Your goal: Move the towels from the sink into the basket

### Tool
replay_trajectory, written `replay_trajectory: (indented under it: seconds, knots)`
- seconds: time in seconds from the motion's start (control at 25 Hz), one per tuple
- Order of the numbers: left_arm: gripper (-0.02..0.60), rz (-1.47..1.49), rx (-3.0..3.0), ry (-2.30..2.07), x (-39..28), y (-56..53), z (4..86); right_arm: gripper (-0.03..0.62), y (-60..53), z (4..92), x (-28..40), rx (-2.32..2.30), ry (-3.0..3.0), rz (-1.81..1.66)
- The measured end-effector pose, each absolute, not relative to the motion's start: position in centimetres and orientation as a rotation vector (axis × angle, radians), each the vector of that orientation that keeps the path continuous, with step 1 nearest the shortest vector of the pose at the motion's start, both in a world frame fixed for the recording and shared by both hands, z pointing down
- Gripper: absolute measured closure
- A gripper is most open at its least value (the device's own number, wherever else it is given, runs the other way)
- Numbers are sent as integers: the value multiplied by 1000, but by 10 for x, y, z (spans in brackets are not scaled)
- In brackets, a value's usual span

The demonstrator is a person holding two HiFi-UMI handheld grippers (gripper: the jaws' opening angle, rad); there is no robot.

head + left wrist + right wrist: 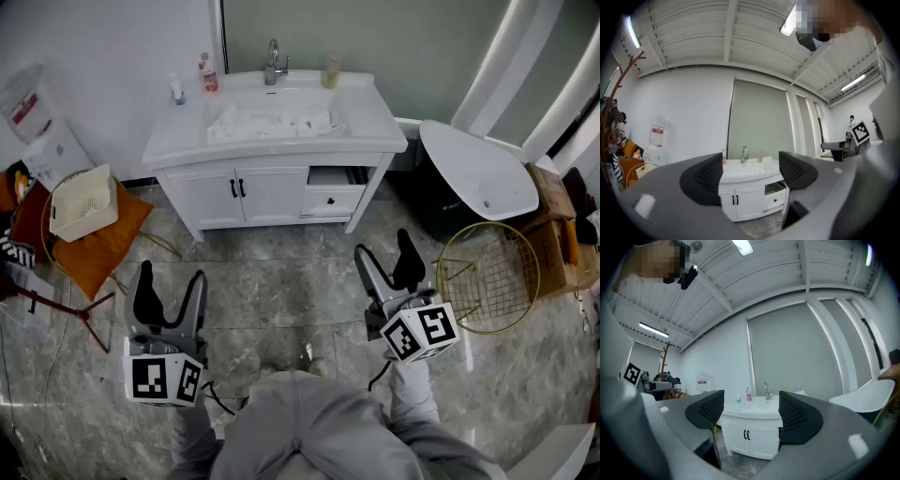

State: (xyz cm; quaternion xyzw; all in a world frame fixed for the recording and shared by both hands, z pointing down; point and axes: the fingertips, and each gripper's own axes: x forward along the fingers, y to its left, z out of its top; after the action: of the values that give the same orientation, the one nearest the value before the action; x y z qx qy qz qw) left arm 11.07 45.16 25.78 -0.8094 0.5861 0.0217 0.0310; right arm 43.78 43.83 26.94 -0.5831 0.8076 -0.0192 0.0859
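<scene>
Standing on open grey marbled floor (281,291) well short of the glossy white vanity's (267,195) front edge, held black left gripper (171,274) and right gripper (384,246) spread and empty, with crumpled white towels (272,122) lying in the smooth sink (274,95) and a round gold wire basket (487,277) just rightward.

The sink cabinet (272,192) was white with small black handles, and the towels (272,122) in it were white too. Left of the cabinet, a cream lattice basket (82,202) sat on an orange cushion (103,244); right of it stood a gold wire basket (487,277). The floor (281,291) before the cabinet was grey, marbled. The left gripper (171,279) and right gripper (382,246) were black, with black-and-white square markers.
</scene>
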Motion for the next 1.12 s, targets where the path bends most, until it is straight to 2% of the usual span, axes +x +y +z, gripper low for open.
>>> replay_trajectory:
  seconds: [0.6, 1.12]
  knots:
    - [176, 65, -2515, 1789, 103, 438, 264, 247, 431, 264, 431, -1779, 2363, -63]
    - [176, 79, -2596, 1689, 63, 407, 274, 249, 433, 272, 406, -1877, 2270, -65]
